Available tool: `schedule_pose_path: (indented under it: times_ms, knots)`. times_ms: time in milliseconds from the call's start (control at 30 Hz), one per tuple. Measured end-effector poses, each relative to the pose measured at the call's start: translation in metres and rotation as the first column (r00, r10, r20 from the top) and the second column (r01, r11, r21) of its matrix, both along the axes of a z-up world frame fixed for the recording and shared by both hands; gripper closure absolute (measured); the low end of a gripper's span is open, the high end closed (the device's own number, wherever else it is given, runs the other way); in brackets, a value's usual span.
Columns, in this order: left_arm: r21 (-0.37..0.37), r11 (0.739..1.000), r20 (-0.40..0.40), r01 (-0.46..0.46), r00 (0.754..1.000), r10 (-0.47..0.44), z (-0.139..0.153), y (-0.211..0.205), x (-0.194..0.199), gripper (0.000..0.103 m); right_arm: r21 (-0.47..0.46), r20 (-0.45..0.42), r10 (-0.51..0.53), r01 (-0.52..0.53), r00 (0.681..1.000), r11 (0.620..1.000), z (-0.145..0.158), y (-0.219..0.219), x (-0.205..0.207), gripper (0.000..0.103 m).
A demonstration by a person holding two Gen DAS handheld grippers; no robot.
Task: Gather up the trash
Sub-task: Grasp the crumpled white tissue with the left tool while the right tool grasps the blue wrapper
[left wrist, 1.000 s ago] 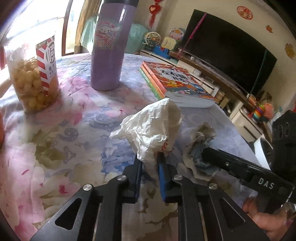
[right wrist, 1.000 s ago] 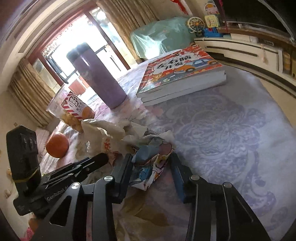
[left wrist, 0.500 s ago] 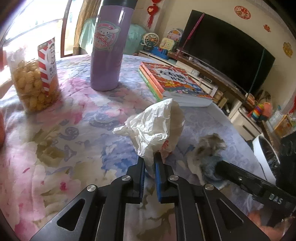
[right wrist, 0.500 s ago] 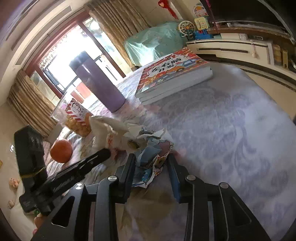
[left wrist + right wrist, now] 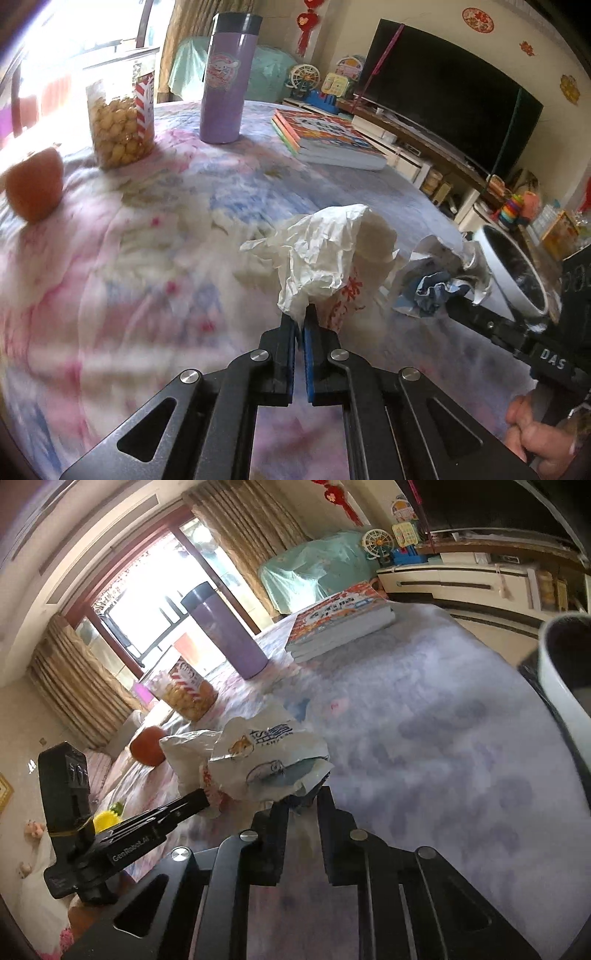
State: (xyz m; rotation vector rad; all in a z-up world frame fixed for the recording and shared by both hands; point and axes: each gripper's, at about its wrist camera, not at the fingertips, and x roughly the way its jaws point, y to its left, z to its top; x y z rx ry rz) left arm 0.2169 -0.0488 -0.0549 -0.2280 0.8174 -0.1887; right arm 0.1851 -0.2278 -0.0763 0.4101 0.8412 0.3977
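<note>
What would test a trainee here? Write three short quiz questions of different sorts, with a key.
1. True or false: the left gripper is shut on the white paper.
2. What does the right gripper hold? A) the orange B) the printed wrapper C) a book
3. Fill in: the white bin shows past the table's ____ edge in the left wrist view.

Key: 1 true. 2 B, the printed wrapper. 3 right.
</note>
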Motion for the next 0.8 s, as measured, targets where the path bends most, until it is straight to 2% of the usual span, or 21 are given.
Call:
schedule_pose_path:
  times_ms: [300, 567, 600, 667, 700, 733, 767, 800]
  knots:
    - [-0.001, 1.0, 0.019, 0.019, 1.0, -0.019, 0.016, -0.013, -0.043, 0.101, 0.0, 0.041, 0.002, -0.002, 0.999, 1.0, 0.013, -0.018, -0.036, 0.089]
    - [0.001, 1.0, 0.028, 0.029, 0.999, -0.029, 0.023, -0.022, -0.062, 0.101, -0.098, 0.049, 0.037, -0.032, 0.998, 0.995, 0.022, -0.018, -0.047, 0.088]
    - [0.0, 1.0, 0.025, 0.028, 0.999, -0.028, 0.023, -0.022, -0.064, 0.101, -0.106, 0.037, 0.043, -0.039, 0.998, 0.994, 0.02, -0.018, -0.047, 0.083]
    - [0.002, 1.0, 0.023, 0.026, 0.999, -0.026, 0.022, -0.022, -0.065, 0.101, -0.104, 0.024, 0.035, -0.033, 0.999, 0.994, 0.016, -0.022, -0.049, 0.079]
    - [0.004, 1.0, 0.022, 0.024, 0.999, -0.024, 0.022, -0.022, -0.066, 0.101, -0.105, 0.023, 0.03, -0.027, 0.999, 0.994, 0.015, -0.025, -0.051, 0.069]
    - [0.004, 1.0, 0.02, 0.023, 1.0, -0.023, 0.022, -0.021, -0.067, 0.101, -0.109, 0.021, 0.027, -0.024, 0.999, 0.994, 0.015, -0.027, -0.052, 0.053]
    - [0.003, 1.0, 0.019, 0.022, 1.0, -0.022, 0.022, -0.022, -0.067, 0.101, -0.113, 0.021, 0.028, -0.025, 0.999, 0.993, 0.015, -0.028, -0.054, 0.044]
    - [0.003, 1.0, 0.018, 0.021, 1.0, -0.021, 0.021, -0.022, -0.066, 0.101, -0.116, 0.026, 0.03, -0.027, 0.999, 0.993, 0.016, -0.03, -0.056, 0.028]
